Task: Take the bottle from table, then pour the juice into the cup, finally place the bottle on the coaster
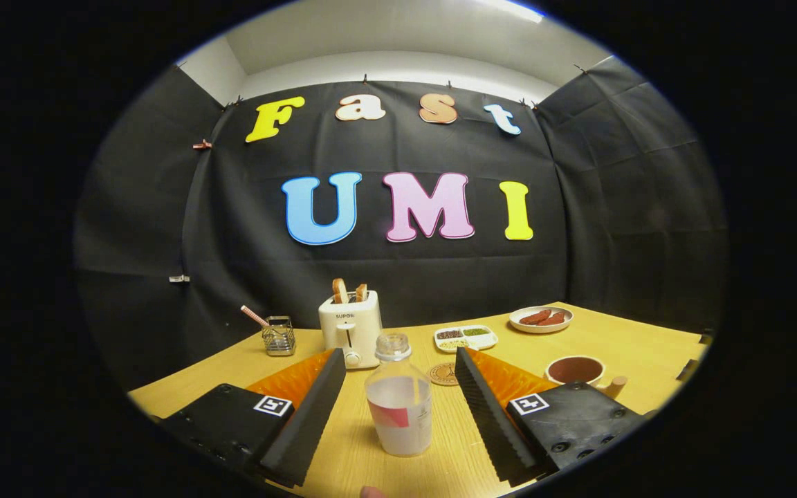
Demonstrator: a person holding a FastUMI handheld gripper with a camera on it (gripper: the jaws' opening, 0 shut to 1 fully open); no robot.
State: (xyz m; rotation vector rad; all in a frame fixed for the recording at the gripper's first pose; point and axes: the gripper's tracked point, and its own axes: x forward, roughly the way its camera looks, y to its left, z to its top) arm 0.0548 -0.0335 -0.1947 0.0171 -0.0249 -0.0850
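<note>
The bottle (pixel 399 395) stands upright on the wooden table (pixel 599 339), long axis vertical, neck and cap pointing straight up. It is clear and about half filled with a pale liquid.

Note the room around it. The bottle sits between your two fingers, with bare table showing on both sides of it. Just beyond it lies the round coaster (pixel 444 373). The cup (pixel 575 370) sits to the right, beyond the right finger, near the table's right edge. Behind the bottle stands a toaster (pixel 351 328) with bread slices in its slots. Further back on the right you see a divided tray (pixel 466 337) and a plate (pixel 541 319) of food. A wire holder (pixel 279 335) sits to the left of the toaster, near the wall.

The gripper (pixel 398 408) is spread wide. Neither finger touches the bottle; a clear gap remains on each side, and the gripper has hold of nothing.
</note>
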